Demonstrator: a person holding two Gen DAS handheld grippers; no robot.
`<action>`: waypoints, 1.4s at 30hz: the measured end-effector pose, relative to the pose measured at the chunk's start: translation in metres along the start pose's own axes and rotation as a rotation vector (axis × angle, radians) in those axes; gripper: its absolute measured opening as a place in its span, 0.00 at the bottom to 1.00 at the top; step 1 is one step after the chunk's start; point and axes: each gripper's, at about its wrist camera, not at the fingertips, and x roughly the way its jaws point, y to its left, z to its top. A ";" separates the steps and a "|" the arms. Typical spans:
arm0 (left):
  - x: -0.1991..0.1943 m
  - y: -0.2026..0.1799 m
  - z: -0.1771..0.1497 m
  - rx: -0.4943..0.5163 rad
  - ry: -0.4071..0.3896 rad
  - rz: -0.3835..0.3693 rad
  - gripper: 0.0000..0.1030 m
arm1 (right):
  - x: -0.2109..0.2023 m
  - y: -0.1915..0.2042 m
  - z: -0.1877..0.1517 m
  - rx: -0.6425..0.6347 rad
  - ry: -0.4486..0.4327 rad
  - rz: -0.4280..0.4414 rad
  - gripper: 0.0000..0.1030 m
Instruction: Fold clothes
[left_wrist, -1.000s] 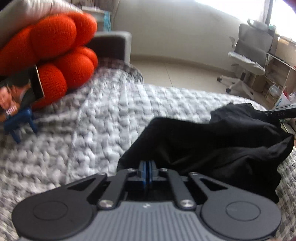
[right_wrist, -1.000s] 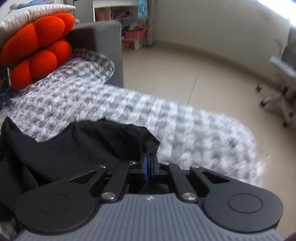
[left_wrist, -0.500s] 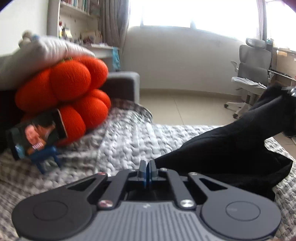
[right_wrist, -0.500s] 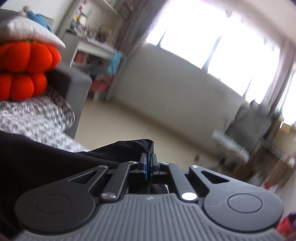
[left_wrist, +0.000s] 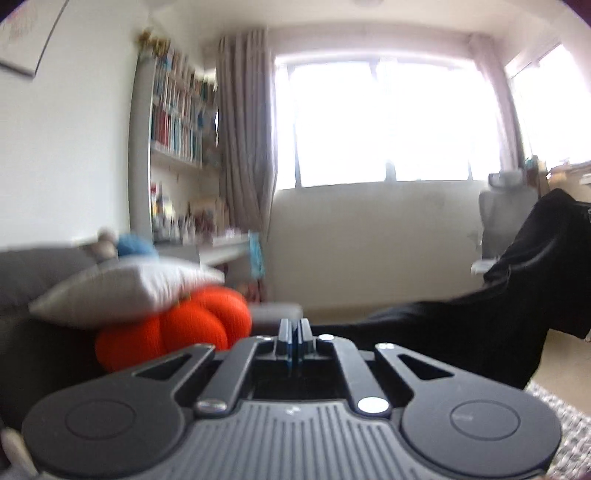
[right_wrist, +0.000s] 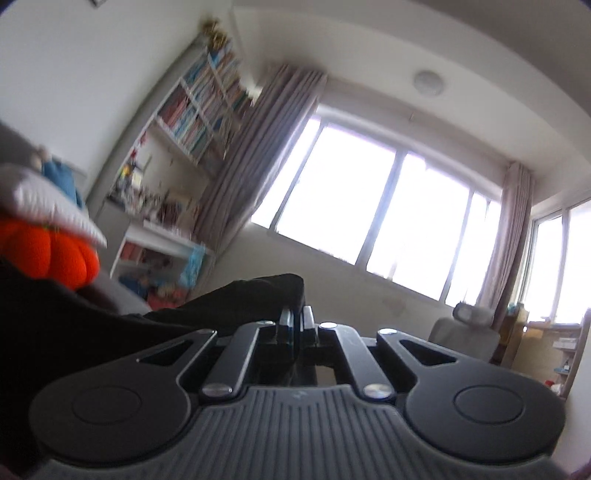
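Both claws are pinched tight on the black garment. The left claw (left_wrist: 294, 332) sits bottom center of its frame, with the black garment (left_wrist: 480, 332) stretching up to the right edge. The right claw (right_wrist: 295, 319) grips a fold that runs off to the lower left. An orange cushion (left_wrist: 177, 332) sits left under a grey pillow (left_wrist: 122, 288), with the bookshelf (left_wrist: 177, 122) behind.
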 end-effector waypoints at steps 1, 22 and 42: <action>-0.008 0.000 0.007 0.013 -0.025 0.003 0.02 | -0.005 -0.004 0.005 0.006 -0.021 -0.005 0.02; 0.144 -0.020 -0.083 0.055 0.357 -0.067 0.02 | 0.105 0.016 -0.102 0.113 0.455 0.027 0.02; 0.184 -0.005 -0.185 -0.104 0.766 -0.298 0.32 | 0.147 0.059 -0.191 -0.033 0.873 0.273 0.12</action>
